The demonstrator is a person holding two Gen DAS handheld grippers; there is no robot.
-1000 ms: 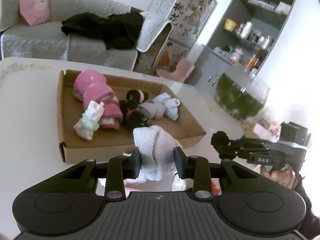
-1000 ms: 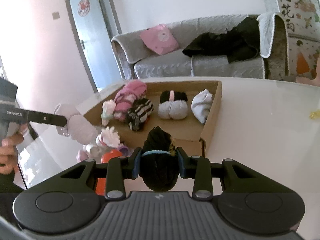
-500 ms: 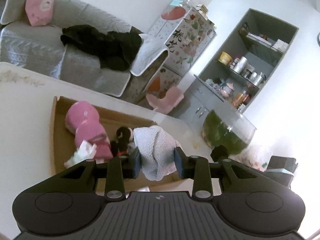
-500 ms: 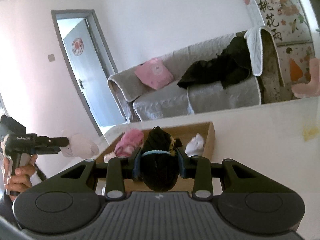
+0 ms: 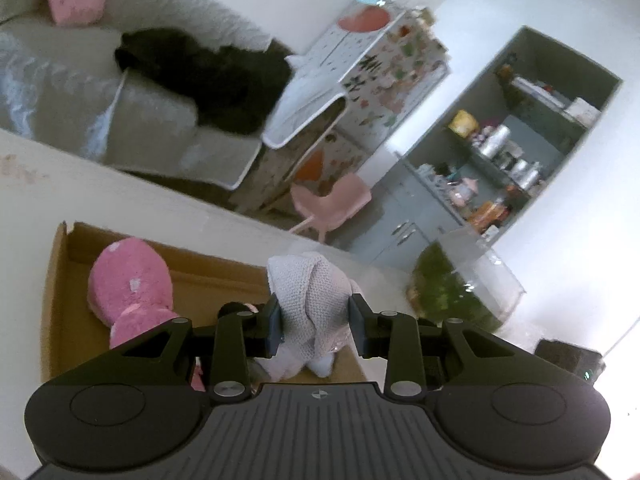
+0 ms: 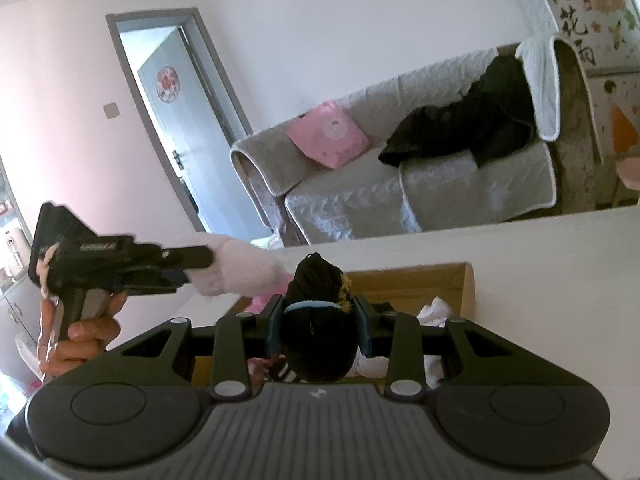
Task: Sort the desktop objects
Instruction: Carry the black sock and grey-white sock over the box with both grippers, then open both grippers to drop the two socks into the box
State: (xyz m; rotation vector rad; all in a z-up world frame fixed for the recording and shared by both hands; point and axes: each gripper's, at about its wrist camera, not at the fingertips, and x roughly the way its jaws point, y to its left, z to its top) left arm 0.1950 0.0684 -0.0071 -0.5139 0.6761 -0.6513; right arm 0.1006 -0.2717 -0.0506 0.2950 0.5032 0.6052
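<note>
My left tool (image 5: 316, 322) clamps pale grey knitted sock bundle (image 5: 310, 300), high over shallow brown cardboard tray (image 5: 56, 280) on white counter (image 5: 120, 196). My right tool (image 6: 319, 322) grips black rolled sock bundle (image 6: 318, 320). Tray at 6 o'clock under both: likely drop target, soft bundles pinched mid-body against slipping.

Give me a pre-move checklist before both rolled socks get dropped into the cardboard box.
1. Left gripper clamped on the grey knit sock: ok.
2. Right gripper clamped on the black sock: ok.
3. Cardboard box under the left gripper: ok, its far wall and the pink sock roll show beneath.
4. Box under the right gripper: ok, its corner lies just ahead.
5. Free spot in the box: cannot tell, the grippers hide most of the floor.
6. Grippers apart: ok, close together.
</note>
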